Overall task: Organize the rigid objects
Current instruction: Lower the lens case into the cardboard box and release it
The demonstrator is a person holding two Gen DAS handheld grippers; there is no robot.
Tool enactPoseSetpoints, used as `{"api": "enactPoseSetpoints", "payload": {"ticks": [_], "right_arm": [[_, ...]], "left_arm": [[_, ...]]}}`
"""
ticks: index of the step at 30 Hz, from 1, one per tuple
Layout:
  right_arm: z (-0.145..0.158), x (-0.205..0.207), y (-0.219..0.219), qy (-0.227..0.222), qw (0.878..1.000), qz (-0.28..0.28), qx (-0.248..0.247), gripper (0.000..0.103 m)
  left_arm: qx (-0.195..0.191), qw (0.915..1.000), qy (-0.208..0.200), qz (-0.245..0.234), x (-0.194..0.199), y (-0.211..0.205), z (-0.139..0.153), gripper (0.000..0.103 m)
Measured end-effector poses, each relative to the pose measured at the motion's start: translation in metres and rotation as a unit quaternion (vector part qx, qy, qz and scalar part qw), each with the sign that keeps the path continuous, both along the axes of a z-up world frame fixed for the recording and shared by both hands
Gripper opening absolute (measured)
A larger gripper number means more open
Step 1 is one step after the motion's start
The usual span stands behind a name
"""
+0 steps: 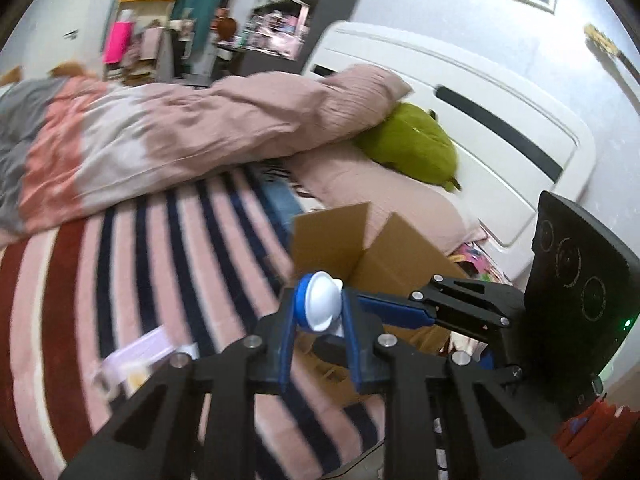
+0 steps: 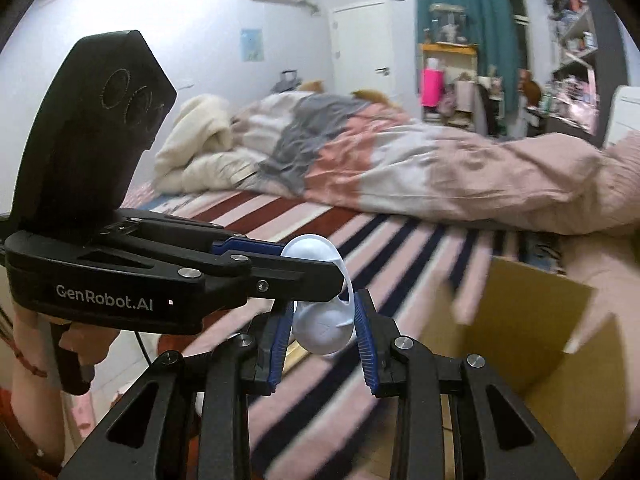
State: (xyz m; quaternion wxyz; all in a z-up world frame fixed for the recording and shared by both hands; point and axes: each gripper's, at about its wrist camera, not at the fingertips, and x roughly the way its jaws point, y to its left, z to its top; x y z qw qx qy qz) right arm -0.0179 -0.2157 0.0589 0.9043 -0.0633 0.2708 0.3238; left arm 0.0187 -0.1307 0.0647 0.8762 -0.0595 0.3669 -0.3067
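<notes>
Left wrist view: left gripper clamps the white domed piece, held above the cardboard box; right gripper pinches it from the side
Right wrist view: right gripper fingers close on the lower dome
Risk: opposed pulls may snap the thin link, or it drops onto the striped blanket

The left gripper is closed on a white-and-blue plastic piece; the right gripper reaches in sideways; a cardboard box sits open just beyond the jaws.
</notes>
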Motion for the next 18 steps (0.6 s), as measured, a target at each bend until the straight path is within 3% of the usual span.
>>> {"api": "enactPoseSetpoints", "payload": {"ticks": [7,13,15,17,18], "right_arm": [[-0.011,0.026,-0.074,0.047,0.995,-0.083,-0.025,0.026],[-0.033,0.058,-0.094,0.126,0.985,-0.106,-0.049,0.027],[-0.037,0.063,-0.092,0.138,0.982,-0.113,-0.061,0.027],[-0.039,0.061,-0.091,0.137,0.98,-0.123,-0.074,0.037],[-0.039,0.059,-0.09,0.133,0.98,-0.125,-0.076,0.042]], "left_arm": [[0.038,0.9934,0.07,-0.082,0.046,-0.087,-0.019,0.019],[0.078,0.9838,0.133,-0.092,0.074,-0.113,-0.042,0.019],[0.095,0.9836,0.131,-0.08,0.073,-0.109,-0.04,0.026],[0.091,0.9866,0.116,-0.07,0.068,-0.099,-0.034,0.051],[0.085,0.9887,0.105,-0.065,0.065,-0.091,-0.029,0.055]]}}
